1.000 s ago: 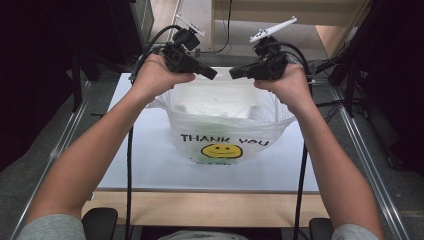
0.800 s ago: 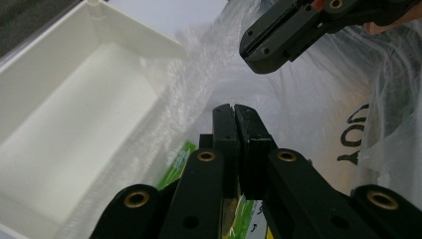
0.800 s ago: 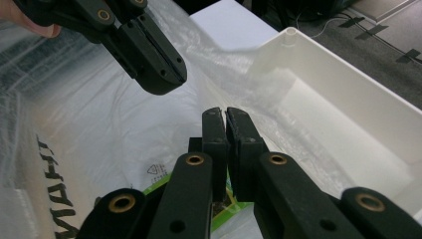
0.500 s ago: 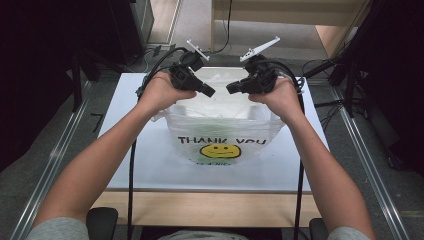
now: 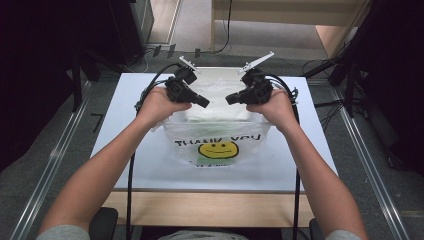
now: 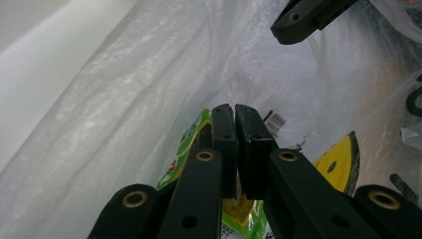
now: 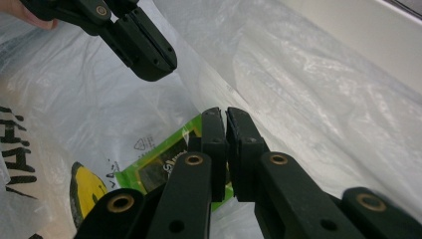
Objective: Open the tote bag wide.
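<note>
A clear plastic bag (image 5: 215, 145) printed "THANK YOU" with a yellow smiley (image 5: 218, 149) stands slumped on the white table (image 5: 125, 100). My left gripper (image 5: 205, 103) and right gripper (image 5: 229, 99) hover over its open mouth, tips pointing at each other a short way apart. Both are shut, and I see nothing between the jaws of either. How the hands hold the bag's top corners is hidden. In the left gripper view my left gripper (image 6: 234, 110) points down into the bag at a green packet (image 6: 191, 137). The right gripper (image 7: 223, 114) looks at the same packet (image 7: 164, 167), with the left gripper (image 7: 154, 62) above.
The table's wooden front edge (image 5: 210, 202) runs below the bag. Metal rails (image 5: 55, 165) flank the table on both sides. Black cables (image 5: 131, 190) trail from the grippers along the forearms. A wooden bench (image 5: 280, 20) stands beyond the far edge.
Both hands have come down toward the table with the bag, which now sits lower and more slumped. The gripper tips have kept close together and stayed shut.
</note>
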Tool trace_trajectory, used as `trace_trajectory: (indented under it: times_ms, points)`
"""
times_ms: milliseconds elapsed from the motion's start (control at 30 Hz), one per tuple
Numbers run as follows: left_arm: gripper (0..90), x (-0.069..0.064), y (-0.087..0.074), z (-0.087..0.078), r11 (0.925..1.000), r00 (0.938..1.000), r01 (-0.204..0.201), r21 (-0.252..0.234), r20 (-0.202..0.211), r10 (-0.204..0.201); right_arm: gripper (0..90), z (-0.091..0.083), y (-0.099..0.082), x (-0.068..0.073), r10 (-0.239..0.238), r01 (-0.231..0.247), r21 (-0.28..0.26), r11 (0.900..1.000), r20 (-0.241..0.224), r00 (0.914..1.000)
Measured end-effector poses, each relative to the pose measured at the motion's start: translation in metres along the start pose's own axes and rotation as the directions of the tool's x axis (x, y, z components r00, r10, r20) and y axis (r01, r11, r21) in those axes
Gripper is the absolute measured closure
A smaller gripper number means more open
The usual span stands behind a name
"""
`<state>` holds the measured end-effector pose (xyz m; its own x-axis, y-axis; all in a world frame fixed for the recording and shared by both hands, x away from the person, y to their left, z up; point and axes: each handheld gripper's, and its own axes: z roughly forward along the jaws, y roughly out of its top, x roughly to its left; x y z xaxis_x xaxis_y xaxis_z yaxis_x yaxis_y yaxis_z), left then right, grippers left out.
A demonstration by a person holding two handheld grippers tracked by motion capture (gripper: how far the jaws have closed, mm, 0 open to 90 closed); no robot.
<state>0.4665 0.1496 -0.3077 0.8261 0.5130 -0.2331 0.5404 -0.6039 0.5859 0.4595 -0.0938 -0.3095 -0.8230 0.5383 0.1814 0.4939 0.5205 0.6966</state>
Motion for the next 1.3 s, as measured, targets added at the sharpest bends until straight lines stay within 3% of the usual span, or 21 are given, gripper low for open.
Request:
trace_trajectory:
  times_ms: [100,233,300,367,500,600,1300]
  points:
    - [88.6,0.002,-0.004,0.005,1.0000,1.0000,0.003,0.000,0.006,-0.003,88.0,0.005,-0.004,-0.002,0.004,-0.004,0.018,0.9998,-0.003,1.0000]
    - [88.5,0.003,-0.009,0.011,0.9998,0.9996,0.019,-0.006,0.019,-0.019,88.2,0.010,-0.011,-0.004,0.023,-0.023,0.004,0.9997,-0.015,0.9996]
    - [88.5,0.003,-0.011,0.013,0.9999,0.9999,0.010,0.003,-0.001,-0.010,88.2,0.014,-0.015,-0.005,0.020,-0.021,0.032,0.9993,0.002,0.9998]
    - [88.6,0.004,-0.014,0.015,0.9996,0.9997,0.024,-0.014,0.010,-0.024,88.2,0.018,-0.022,-0.007,0.028,-0.028,0.011,0.9996,-0.006,0.9996]
    - [88.6,0.006,-0.021,0.021,0.9994,0.9994,0.034,-0.007,0.009,-0.034,88.2,0.023,-0.027,-0.009,0.038,-0.038,0.039,0.9985,0.003,0.9993]
    - [88.6,0.008,-0.028,0.025,0.9984,0.9988,0.049,-0.030,0.005,-0.048,88.2,0.027,-0.036,-0.013,0.054,-0.054,0.021,0.9983,-0.008,0.9985]
    - [87.7,0.022,-0.065,0.053,0.9947,0.9946,0.102,-0.012,-0.019,-0.102,88.0,0.050,-0.066,-0.022,0.105,-0.106,0.067,0.9921,0.017,0.9943]
